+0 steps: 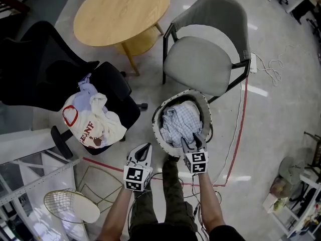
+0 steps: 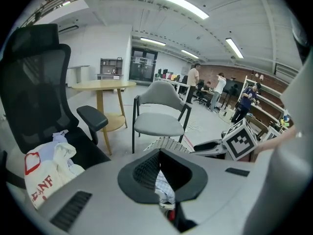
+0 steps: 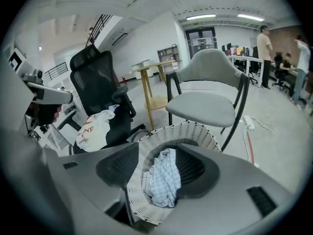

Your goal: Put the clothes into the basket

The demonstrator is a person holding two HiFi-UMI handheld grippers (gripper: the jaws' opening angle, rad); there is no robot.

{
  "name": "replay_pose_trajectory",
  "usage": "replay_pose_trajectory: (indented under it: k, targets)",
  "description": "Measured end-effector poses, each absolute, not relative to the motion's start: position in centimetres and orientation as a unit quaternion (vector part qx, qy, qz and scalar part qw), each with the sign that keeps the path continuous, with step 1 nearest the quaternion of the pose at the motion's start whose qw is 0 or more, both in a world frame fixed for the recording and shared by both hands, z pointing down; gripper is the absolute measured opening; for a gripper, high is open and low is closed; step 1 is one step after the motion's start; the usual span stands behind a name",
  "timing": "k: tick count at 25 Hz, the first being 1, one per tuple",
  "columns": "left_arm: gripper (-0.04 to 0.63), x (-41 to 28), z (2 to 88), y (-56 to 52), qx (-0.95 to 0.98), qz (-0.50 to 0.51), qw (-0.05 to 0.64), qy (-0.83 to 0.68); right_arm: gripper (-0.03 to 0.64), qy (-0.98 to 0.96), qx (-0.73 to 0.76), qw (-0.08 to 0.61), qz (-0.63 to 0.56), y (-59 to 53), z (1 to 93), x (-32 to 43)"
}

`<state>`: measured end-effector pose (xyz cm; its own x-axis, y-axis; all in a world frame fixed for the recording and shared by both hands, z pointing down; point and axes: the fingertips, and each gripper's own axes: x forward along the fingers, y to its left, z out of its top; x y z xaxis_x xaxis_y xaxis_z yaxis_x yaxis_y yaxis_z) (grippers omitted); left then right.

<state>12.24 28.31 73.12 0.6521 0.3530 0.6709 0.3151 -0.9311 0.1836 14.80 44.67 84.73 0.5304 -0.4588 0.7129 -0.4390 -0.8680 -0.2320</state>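
Note:
A white woven basket (image 1: 161, 130) stands on the floor in front of a grey chair. A blue-and-white checked cloth (image 1: 179, 123) lies inside it. My right gripper (image 1: 193, 140) sits over the basket's near rim with its jaws spread. In the right gripper view the checked cloth (image 3: 164, 177) hangs loose between the pads (image 3: 119, 168), which do not press on it. My left gripper (image 1: 147, 147) hovers left of the basket, its fingertips together and holding nothing. A pile of clothes (image 1: 93, 119), white with red print plus a pale lilac piece, lies on the black office chair (image 1: 120, 92).
The grey chair (image 1: 203, 64) stands just beyond the basket. A round wooden table (image 1: 123, 11) is farther back on the left. A fan guard (image 1: 70, 205) and white frames crowd the lower left. Red tape (image 1: 239, 129) and a cable run over the floor to the right.

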Motion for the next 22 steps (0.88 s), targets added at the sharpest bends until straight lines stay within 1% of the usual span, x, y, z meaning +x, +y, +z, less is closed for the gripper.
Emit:
replay_pose_trajectory:
  k: [6, 13, 18, 22]
  targets:
    - [0.007, 12.2, 71.4, 27.5, 0.915, 0.361, 0.027, 0.176, 0.236, 0.25, -0.888, 0.01, -0.385, 44.3, 82.0, 15.6]
    - [0.008, 12.5, 67.3, 25.3, 0.928, 0.332, 0.023, 0.166, 0.227, 0.274, -0.899, 0.012, -0.342, 41.6, 76.2, 16.5]
    - [0.006, 12.6, 63.3, 23.1, 0.939, 0.306, 0.019, 0.155, 0.171, 0.291, -0.905, 0.017, -0.311, 38.6, 70.9, 16.7]
    - [0.006, 12.9, 59.5, 21.3, 0.948, 0.282, 0.02, 0.144, 0.139, 0.295, -0.912, 0.033, -0.282, 36.5, 65.8, 17.3]
